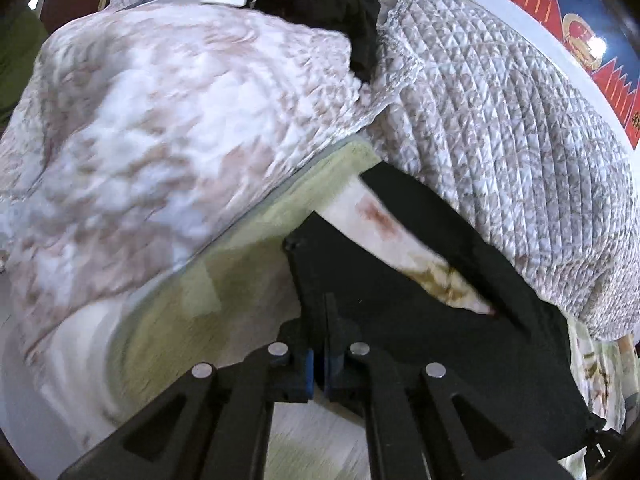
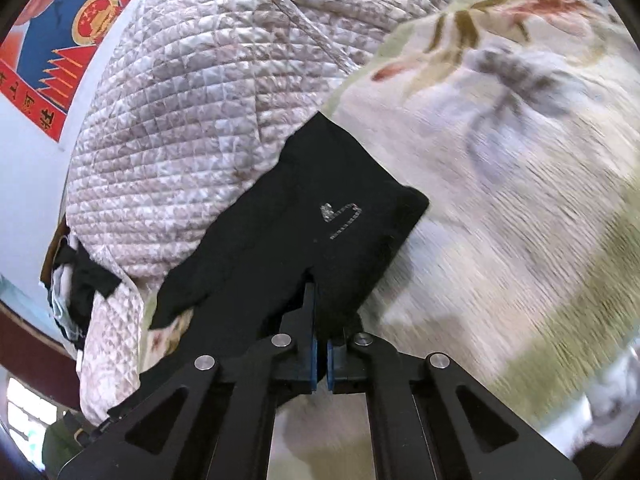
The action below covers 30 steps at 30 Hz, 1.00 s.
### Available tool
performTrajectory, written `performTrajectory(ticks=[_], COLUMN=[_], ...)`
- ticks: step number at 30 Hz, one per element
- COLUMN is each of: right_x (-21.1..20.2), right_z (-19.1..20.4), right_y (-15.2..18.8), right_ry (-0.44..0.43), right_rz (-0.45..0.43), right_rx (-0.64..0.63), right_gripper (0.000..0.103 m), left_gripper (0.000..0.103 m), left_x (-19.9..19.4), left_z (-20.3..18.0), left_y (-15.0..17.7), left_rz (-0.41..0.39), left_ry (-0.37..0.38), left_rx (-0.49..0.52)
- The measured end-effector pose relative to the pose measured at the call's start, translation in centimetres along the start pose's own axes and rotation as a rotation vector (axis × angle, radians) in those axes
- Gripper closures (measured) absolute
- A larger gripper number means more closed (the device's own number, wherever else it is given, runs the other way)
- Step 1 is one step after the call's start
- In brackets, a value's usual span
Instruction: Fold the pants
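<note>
Pants (image 2: pixel 304 216): black, matte, soft knit, limp. Lay on the bed sheet (image 2: pixel 500 208), pressed up against the foot of the quilted bedding. In the right wrist view the cloth formed a rough wedge, with one squared corner pointing out over the sheet and a small grey stitched mark (image 2: pixel 340 218) near that corner. In the left wrist view the pants (image 1: pixel 400 280) split into two dark bands with a slice of sheet showing between them.

My left gripper (image 1: pixel 320 344): jaws drawn together, blue pads pinching an edge of the black cloth. My right gripper (image 2: pixel 320 312): same, clamped tight on a fold of the pants, fabric bunched and lifted at the pinch.

Sheet: pale, napped, brushed-looking, printed with faded red flowers and olive stems; green-tinted band (image 1: pixel 240 256) along one side. Much of it blurred.

Quilt (image 2: pixel 192 132): grey-white, stitched in small diamonds, puffy, heaped high along the far side of the pants; its edge touched the cloth. A second, smoother pink-white cover (image 1: pixel 160 128) bulged to the left in the left view. Open sheet lay only to the near side and right of the right gripper.

Beyond: heap of dark and light clothes (image 1: pixel 320 4) on top of the bedding, and a red-and-blue poster (image 2: pixel 68 36) on the white wall.
</note>
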State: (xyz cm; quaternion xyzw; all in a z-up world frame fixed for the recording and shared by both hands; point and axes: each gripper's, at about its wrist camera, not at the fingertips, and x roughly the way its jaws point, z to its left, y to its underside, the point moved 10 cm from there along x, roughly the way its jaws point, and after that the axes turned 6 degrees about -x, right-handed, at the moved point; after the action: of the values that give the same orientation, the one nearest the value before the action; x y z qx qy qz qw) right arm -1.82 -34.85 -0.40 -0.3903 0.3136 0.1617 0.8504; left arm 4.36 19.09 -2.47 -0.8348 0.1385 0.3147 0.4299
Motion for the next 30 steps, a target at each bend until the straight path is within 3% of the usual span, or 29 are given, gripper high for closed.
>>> performTrajectory(ticks=[6, 12, 15, 17, 19, 20, 22, 23, 26, 30], right_x=[-1.6, -2.7, -1.5, -1.0, -1.6, -2.0, -2.8, -3.4, -4.2, -2.8], right_z=[-2.8, -2.6, -3.9, -4.5, -4.0, -3.7, -3.4, -3.5, -3.7, -3.9], right_y=[3.7, 4.3, 5.3, 5.8, 5.5, 5.3, 4.7, 4.3, 3.5, 3.0], right_ry=[0.031, 0.033, 0.050, 0.027, 0.037, 0.043, 0.045, 0.055, 0.085, 0.131], right_rz=[0.041, 0.030, 0.078, 0.091, 0.077, 0.069, 0.041, 0.013, -0.030, -0.002], right_rx=[0.055, 0.055, 0.066, 0.110, 0.086, 0.075, 0.084, 0.099, 0.105, 0.066], right_gripper=[0.102, 0.102, 0.102, 0.099, 0.088, 0.074, 0.048, 0.042, 0.042, 0.042], left_gripper=[0.099, 0.099, 0.099, 0.097, 0.091, 0.085, 0.065, 0.052, 0.035, 0.034], left_x=[-0.5, -2.2, -0.6, -0.8, -1.7, -2.1, -3.1, -3.5, -3.3, 0.6], left_z=[2.7, 3.0, 3.9, 3.8, 3.7, 3.7, 3.7, 3.6, 1.6, -0.7], left_y=[3.4, 3.6, 4.8, 4.8, 4.0, 3.6, 2.4, 1.7, -0.4, -1.8], left_rz=[0.060, 0.025, 0.098, 0.098, 0.064, 0.049, 0.007, -0.016, -0.060, -0.010], left_ry=[-0.034, -0.029, -0.055, -0.043, -0.055, -0.059, -0.065, -0.063, -0.051, -0.070], left_rx=[-0.017, -0.026, -0.031, -0.041, -0.030, -0.030, -0.033, -0.026, 0.067, 0.183])
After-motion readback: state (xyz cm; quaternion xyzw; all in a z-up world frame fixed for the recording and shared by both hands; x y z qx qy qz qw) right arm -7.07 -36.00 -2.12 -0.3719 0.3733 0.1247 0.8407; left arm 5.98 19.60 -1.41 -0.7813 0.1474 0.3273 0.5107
